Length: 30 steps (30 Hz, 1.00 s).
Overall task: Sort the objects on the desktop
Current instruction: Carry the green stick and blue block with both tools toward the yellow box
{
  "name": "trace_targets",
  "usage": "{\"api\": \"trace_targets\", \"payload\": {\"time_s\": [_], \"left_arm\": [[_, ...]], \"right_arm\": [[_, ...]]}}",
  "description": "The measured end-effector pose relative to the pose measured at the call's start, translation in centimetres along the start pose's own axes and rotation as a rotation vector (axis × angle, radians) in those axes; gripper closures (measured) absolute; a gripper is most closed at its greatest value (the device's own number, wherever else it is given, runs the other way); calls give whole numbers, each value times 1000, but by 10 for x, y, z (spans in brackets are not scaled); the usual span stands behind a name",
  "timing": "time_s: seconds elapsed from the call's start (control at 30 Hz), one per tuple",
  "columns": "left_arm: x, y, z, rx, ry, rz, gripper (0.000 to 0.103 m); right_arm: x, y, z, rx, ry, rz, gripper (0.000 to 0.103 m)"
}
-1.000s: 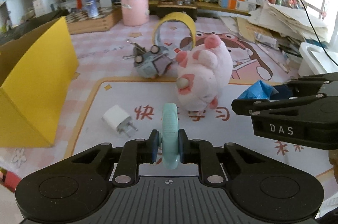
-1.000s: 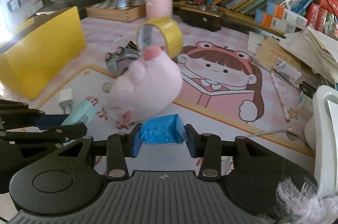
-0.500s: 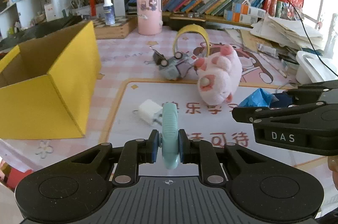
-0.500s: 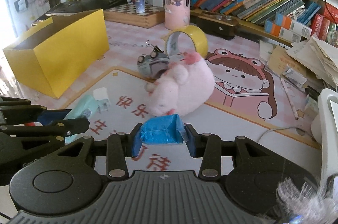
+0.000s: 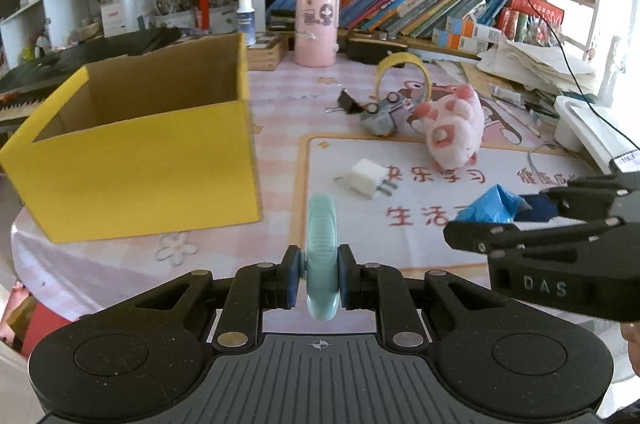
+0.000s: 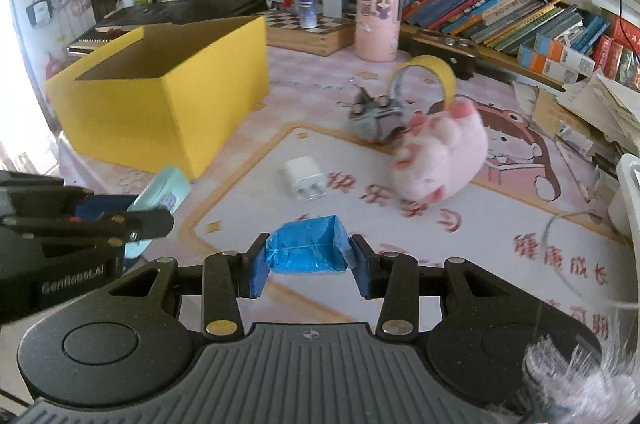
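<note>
Desk items mid-sort. Left view: yellow box (image 5: 136, 160) now fills the left side, much closer than a sec ago; plush (image 5: 454, 128), charger (image 5: 366, 178) and tape roll (image 5: 402, 76) have slid back w/ the view pulling away. Left gripper (image 5: 319, 276) nearly closed, clenched on a thin teal case (image 5: 321, 256) held edge-on above the mat.

Right view: box (image 6: 160, 108) likewise nearer at left; plush (image 6: 436, 152) and toy car (image 6: 374, 116) farther off. Right gripper (image 6: 307, 260) partly open, pads pressing a blue packet (image 6: 307, 250) on both sides, lifted off the mat (image 6: 500, 224).
</note>
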State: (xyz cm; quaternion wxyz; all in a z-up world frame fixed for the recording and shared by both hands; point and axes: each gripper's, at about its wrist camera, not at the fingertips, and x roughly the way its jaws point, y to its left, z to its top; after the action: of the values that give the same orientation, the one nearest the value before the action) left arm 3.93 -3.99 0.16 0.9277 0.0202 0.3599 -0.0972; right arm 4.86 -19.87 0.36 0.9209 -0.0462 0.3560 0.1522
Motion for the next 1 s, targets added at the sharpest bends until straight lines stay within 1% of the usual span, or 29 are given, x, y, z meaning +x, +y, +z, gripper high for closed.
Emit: {"api": "trace_targets", "payload": {"time_s": [0.2, 0.4, 0.6, 0.87, 1.0], "left_arm": [[-16, 23, -18, 38, 13, -34, 85], [-31, 50, -41, 48, 41, -45, 85], [-51, 74, -57, 28, 31, -21, 85], [-69, 104, -69, -37, 14, 37, 85], [-74, 112, -71, -49, 6, 52, 86]], "right_arm": [[-9, 40, -13, 33, 9, -23, 64], [-13, 78, -32, 72, 33, -25, 64], [-14, 108, -37, 68, 43, -4, 64], [-10, 145, -33, -3, 46, 57, 64], [-7, 158, -29, -34, 43, 81, 64]]}}
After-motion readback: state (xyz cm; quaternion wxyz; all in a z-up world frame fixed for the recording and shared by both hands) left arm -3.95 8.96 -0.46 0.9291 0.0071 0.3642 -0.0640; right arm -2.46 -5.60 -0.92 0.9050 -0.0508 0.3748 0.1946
